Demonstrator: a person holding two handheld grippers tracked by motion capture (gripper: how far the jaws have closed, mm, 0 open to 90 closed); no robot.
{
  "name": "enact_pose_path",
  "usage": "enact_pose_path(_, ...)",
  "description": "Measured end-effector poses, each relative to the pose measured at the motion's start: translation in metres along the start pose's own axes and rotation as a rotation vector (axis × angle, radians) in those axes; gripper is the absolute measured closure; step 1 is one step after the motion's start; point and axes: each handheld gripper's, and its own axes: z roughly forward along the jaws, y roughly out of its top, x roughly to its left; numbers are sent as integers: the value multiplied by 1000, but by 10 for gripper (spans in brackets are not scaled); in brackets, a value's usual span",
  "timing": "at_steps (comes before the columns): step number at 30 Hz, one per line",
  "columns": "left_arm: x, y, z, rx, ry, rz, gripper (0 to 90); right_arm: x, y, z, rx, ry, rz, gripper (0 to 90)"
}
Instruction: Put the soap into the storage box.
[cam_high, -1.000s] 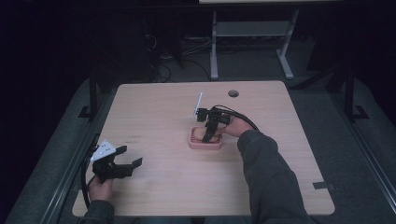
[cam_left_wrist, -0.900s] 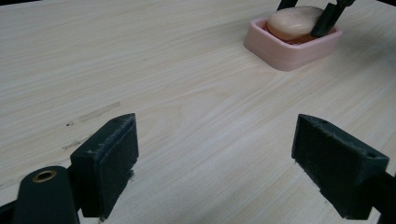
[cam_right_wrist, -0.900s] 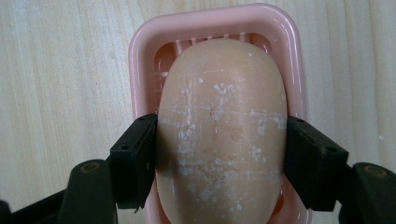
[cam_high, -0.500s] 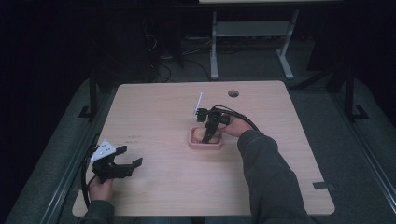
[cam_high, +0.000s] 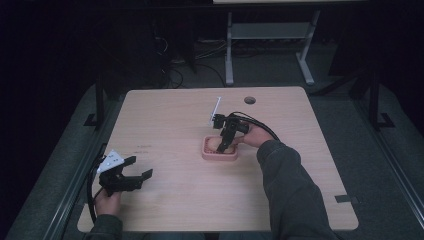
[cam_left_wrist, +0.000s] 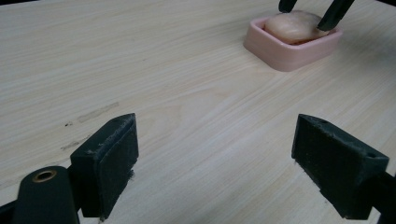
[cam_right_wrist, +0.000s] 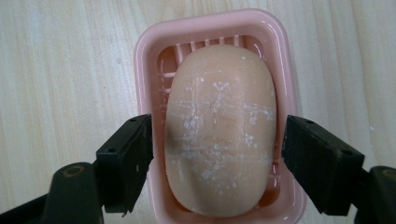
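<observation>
A pale peach bar of soap (cam_right_wrist: 219, 130) lies in a pink soap dish (cam_right_wrist: 144, 51) near the middle of the wooden table (cam_high: 170, 115). My right gripper (cam_right_wrist: 218, 144) points down over the dish, open, one jaw on each side of the soap with a thin gap at both. From the high view, that right gripper (cam_high: 226, 142) covers part of the dish (cam_high: 219, 156). My left gripper (cam_high: 140, 167) rests low at the table's front left, open and holding nothing. Looking along the left gripper (cam_left_wrist: 215, 154), the dish (cam_left_wrist: 289, 51) and soap (cam_left_wrist: 289, 25) sit far ahead.
A round cable hole (cam_high: 250, 100) is set into the table near its far edge. A white tag (cam_high: 216, 107) stands up from the right gripper. Beyond the table stands a grey metal frame (cam_high: 267, 35) on a dark floor.
</observation>
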Motion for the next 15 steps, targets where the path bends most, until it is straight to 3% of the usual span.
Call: enact_pose_path(15,0,0,0,6,4,6,142,2,-18,-16,-51,-11,28,235)
